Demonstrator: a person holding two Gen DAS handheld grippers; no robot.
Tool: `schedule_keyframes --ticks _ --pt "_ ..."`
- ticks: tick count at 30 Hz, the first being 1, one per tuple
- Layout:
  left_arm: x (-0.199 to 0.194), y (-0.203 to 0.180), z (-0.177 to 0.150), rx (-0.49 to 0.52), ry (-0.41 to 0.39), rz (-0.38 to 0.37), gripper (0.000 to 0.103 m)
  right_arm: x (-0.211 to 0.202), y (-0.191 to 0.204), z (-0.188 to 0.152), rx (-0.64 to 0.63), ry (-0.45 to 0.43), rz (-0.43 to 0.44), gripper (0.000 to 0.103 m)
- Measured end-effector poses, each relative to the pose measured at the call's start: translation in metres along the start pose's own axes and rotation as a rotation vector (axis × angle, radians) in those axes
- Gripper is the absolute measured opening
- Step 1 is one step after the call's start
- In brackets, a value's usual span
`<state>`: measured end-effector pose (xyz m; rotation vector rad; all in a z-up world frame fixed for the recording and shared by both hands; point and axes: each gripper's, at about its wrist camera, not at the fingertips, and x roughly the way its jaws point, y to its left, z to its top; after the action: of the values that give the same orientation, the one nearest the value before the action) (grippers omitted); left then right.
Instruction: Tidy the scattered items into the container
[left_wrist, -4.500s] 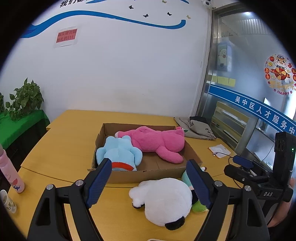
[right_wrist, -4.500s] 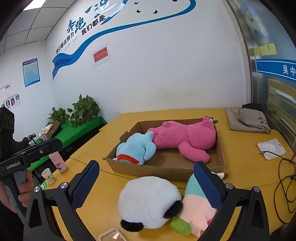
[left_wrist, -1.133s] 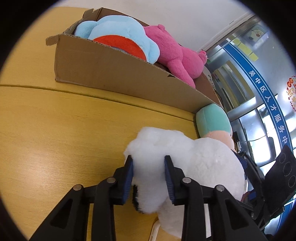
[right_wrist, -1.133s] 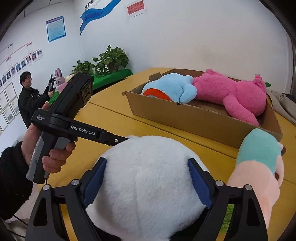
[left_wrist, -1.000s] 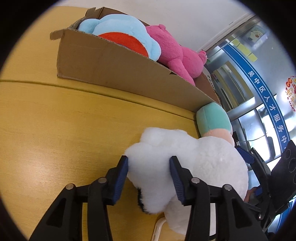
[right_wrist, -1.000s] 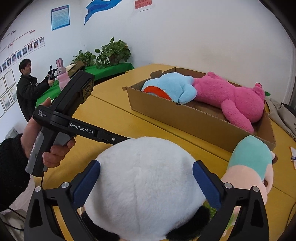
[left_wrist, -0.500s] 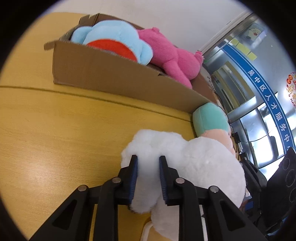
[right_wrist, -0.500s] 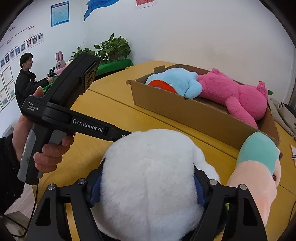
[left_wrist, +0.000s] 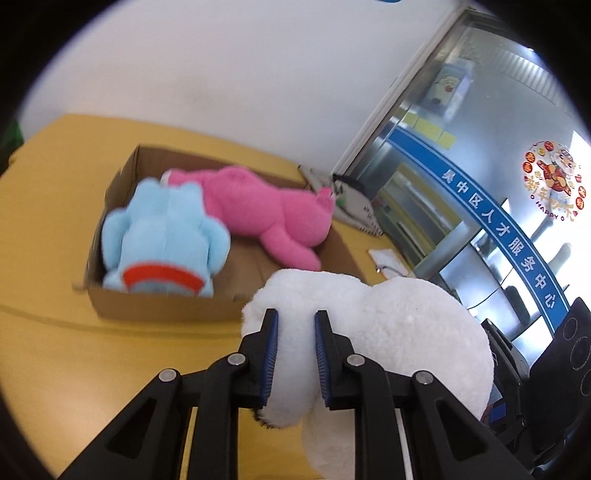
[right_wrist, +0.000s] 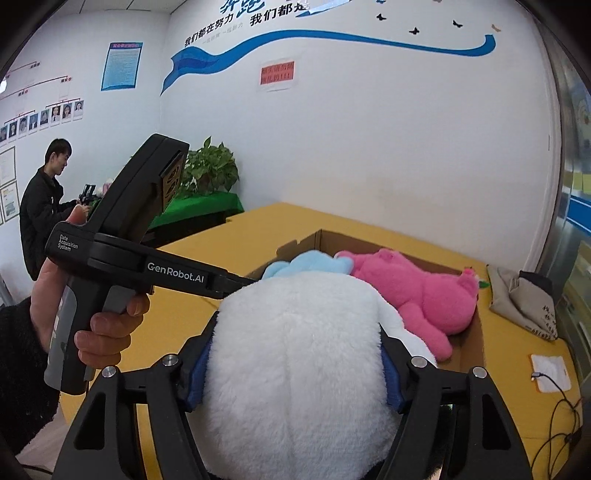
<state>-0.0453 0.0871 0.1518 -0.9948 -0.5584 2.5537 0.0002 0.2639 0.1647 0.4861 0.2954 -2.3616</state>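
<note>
Both grippers hold the big white plush toy (left_wrist: 388, 332) up off the yellow table. My left gripper (left_wrist: 295, 350) is shut on a limb at its left end. My right gripper (right_wrist: 295, 369) is shut on its round body (right_wrist: 295, 369), which fills the near right wrist view. The open cardboard box (left_wrist: 155, 304) lies ahead and below, holding a light blue plush (left_wrist: 166, 236) at its left and a pink plush (left_wrist: 266, 210) across its back. In the right wrist view the box (right_wrist: 471, 347), the blue plush (right_wrist: 314, 262) and the pink plush (right_wrist: 413, 288) show beyond the white toy.
A grey folded bag (right_wrist: 524, 299) and a white pouch with a cable (right_wrist: 550, 373) lie on the table right of the box. The left hand-held gripper body (right_wrist: 122, 243) is at the left. A potted plant (right_wrist: 210, 170) and a person (right_wrist: 44, 199) are behind. A glass partition (left_wrist: 480, 184) stands at the right.
Both grippers have lifted the white plush off the table and toward the box. The teal and peach plush beside it has dropped out of view.
</note>
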Motion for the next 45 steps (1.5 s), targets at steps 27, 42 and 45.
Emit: schedule_keyframes --ticks 27,42,45 --pt "0.066 0.106 -0.070 0.006 0.229 -0.037 0.051 0.017 -0.059 -0.086 0.214 0.266 0.266 0.103" --pt "0.038 0.155 -0.137 -0.277 0.260 -0.130 0.080 0.115 -0.043 -0.102 0.340 0.461 0.323 0.103" --pt "0.054 0.144 -0.149 -0.291 0.289 -0.183 0.080 0.116 -0.044 -0.109 0.371 0.445 0.354 0.097"
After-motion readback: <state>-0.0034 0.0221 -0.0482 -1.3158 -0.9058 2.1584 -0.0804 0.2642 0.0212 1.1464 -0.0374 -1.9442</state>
